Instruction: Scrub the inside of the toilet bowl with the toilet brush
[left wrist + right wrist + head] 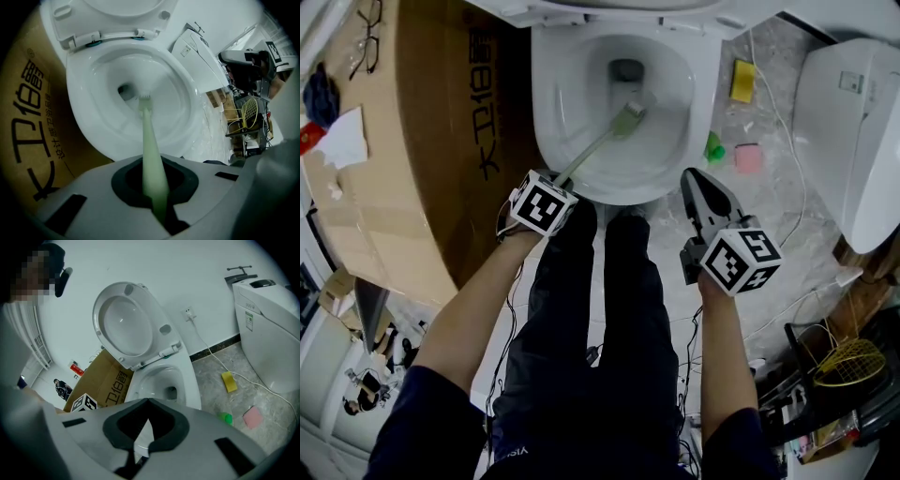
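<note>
The white toilet bowl [581,56] lies open at the top of the head view, its lid [124,324] raised against the wall. A toilet brush with a pale green handle [589,150] slants from my left gripper [558,184] down into the bowl. Its head [144,100] rests on the inner wall just below the drain hole [124,90]. My left gripper [152,161] is shut on the brush handle. To the right of the bowl's front rim, my right gripper [691,178] hangs in the air, jaws together and holding nothing [149,400].
A large cardboard box [422,141] stands against the toilet's left side. On the marble floor to the right lie a yellow sponge [742,81], a green object [713,147], a pink sponge [748,157] and a white cable [787,122]. Another white fixture [853,131] stands far right.
</note>
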Motion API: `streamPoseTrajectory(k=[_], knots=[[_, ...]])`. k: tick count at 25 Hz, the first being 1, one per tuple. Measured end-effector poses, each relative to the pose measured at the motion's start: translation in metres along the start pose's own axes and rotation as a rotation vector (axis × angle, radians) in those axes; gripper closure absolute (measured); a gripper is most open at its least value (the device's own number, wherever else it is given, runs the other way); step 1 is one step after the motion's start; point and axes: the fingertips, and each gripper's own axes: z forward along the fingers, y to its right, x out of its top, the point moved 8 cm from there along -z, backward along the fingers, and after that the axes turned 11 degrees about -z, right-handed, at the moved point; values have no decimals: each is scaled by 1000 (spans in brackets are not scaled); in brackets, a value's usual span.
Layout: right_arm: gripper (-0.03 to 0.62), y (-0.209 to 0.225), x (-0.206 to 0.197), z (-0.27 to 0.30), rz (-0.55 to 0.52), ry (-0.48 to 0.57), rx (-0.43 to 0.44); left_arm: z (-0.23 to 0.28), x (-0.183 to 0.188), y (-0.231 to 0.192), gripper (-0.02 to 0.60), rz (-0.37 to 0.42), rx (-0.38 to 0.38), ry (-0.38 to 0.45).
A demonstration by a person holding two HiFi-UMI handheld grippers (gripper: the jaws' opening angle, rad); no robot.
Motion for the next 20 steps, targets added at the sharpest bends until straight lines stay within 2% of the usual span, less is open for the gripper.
streamPoseTrajectory(k=[4, 9, 14, 20], knots=[[589, -2, 6, 7, -16, -14, 10, -3, -7, -9, 548, -25, 7, -22], [589, -6, 14, 20, -32, -31, 23, -10, 0, -15, 548, -13, 24, -19], [589, -13, 23, 34, -41, -39, 41, -17, 8, -28, 548, -81, 34, -17], [589, -19, 34, 45, -48, -40, 48, -22, 14, -46, 549, -110, 38, -1]])
